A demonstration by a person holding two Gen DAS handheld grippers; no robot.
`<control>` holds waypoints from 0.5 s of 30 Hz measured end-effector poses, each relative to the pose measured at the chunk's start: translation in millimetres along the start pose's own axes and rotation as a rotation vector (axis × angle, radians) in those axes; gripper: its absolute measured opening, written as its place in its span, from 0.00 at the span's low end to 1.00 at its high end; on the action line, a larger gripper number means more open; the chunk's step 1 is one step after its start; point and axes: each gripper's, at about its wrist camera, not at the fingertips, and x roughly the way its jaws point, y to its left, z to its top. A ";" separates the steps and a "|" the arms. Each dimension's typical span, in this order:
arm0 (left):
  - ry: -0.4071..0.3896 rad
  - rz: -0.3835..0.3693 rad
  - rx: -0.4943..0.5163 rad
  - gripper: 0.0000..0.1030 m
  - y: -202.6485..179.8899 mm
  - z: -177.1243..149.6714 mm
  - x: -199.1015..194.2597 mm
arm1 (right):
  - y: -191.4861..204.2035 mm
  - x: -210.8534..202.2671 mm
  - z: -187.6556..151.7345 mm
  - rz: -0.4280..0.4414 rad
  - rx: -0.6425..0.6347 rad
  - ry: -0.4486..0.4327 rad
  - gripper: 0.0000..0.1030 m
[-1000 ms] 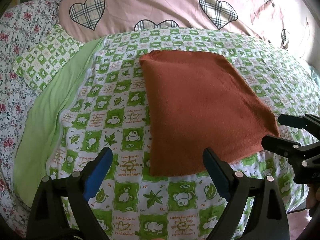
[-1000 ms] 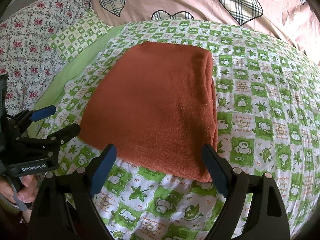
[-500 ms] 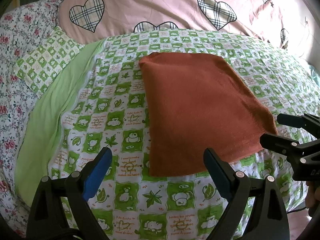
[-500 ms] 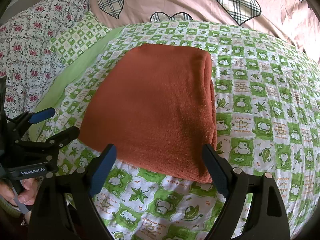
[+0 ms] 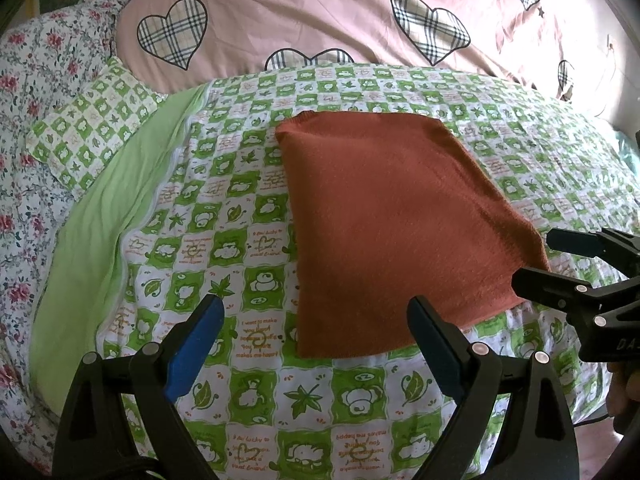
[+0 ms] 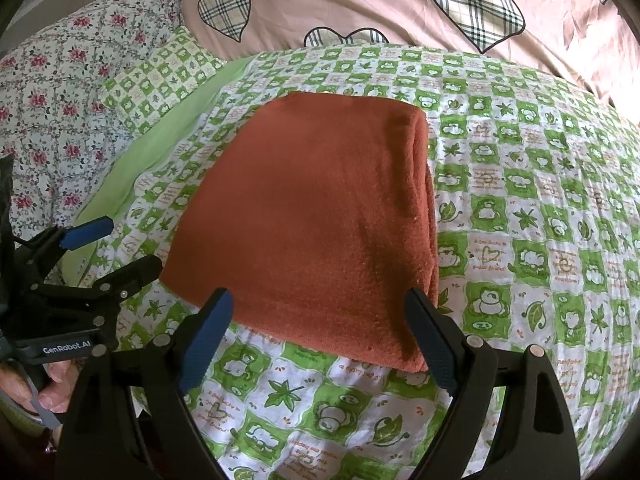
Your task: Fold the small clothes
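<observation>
A rust-orange garment (image 5: 396,224) lies folded into a flat rectangle on the green-and-white checked bedspread (image 5: 224,248); it also shows in the right wrist view (image 6: 316,220), with its folded edges stacked along the right side. My left gripper (image 5: 316,320) is open and empty, just short of the garment's near left corner. My right gripper (image 6: 320,316) is open and empty at the garment's near edge. Each gripper shows in the other's view, the right one (image 5: 536,260) at the garment's near right corner and the left one (image 6: 120,244) at its left.
A pink duvet with plaid hearts (image 5: 320,12) lies across the back. A floral sheet (image 5: 36,92), a checked pillow (image 5: 96,120) and a plain green strip (image 5: 100,224) lie at the left. The bed's near edge is just below the grippers.
Both grippers have shifted very slightly; the garment sits a little lower in both views. Nothing was gripped or released.
</observation>
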 end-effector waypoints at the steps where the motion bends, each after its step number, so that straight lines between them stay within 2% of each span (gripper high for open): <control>1: 0.000 -0.001 0.000 0.91 0.5 0.2 0.0 | 0.3 0.0 0.3 0.000 0.001 0.001 0.85; 15: -0.013 -0.011 0.008 0.91 -0.7 1.8 -2.7 | 4.1 2.0 1.7 0.002 -0.007 0.002 0.85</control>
